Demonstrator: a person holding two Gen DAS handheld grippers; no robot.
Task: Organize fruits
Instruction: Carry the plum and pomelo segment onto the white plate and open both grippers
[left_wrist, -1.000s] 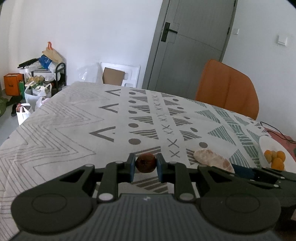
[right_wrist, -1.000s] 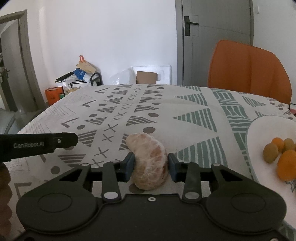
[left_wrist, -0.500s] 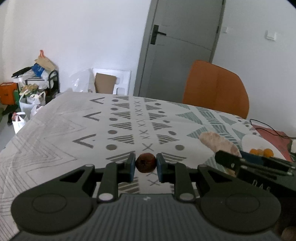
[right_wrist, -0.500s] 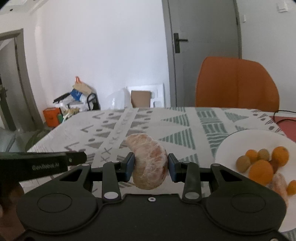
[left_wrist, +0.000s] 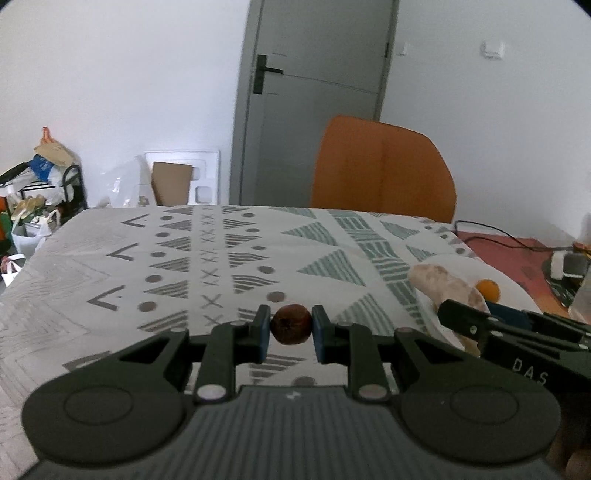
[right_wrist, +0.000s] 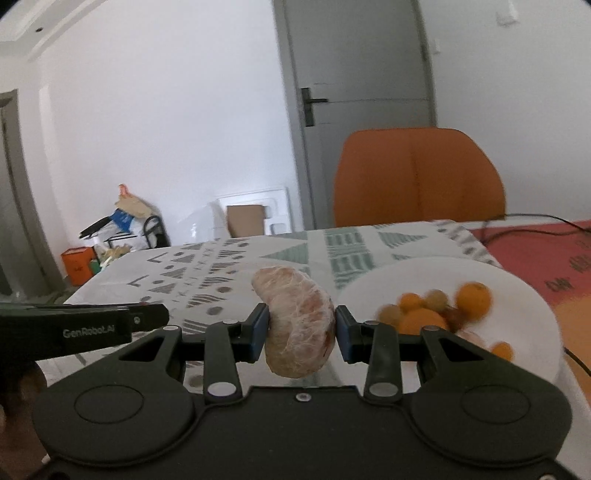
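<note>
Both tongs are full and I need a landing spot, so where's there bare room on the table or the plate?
The patterned tablecloth is bare from the near edge to the orange chair. On the white plate, the near left rim is bare; its middle is crowded with small orange and green fruits. The red mat carries cables.

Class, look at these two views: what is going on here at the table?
A person is sorting fruit with two handheld grippers. The left gripper is shut on a small brown fruit. The right gripper is shut on a peeled citrus piece, beside a white plate of small orange fruits.
</note>
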